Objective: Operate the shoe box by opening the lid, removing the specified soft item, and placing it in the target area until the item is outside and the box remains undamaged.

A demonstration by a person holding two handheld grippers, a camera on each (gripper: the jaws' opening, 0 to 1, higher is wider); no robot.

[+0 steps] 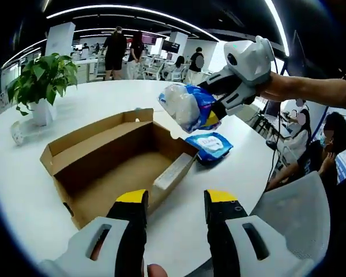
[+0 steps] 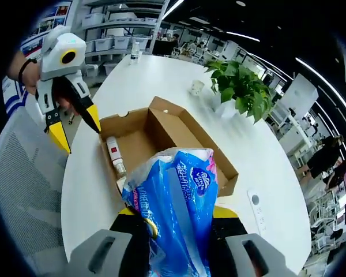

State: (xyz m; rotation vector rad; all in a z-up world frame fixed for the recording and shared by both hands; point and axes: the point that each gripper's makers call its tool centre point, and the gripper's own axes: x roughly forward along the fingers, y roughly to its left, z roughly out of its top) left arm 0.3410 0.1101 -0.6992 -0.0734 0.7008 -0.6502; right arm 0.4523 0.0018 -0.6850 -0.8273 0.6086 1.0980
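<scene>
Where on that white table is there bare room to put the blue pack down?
Free: the table between the box and the plant, and its far side. Crowded: right of the box, where a blue packet lies. The right gripper holds the blue pack.

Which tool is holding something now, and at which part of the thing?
The right tool grips the blue tissue pack at its lower end, seen in its own view. The left tool is open and holds nothing.

White table (image 1: 104, 98): open shoe box (image 1: 118, 158), blue packet (image 1: 209, 145), potted plant (image 1: 41, 81)
</scene>
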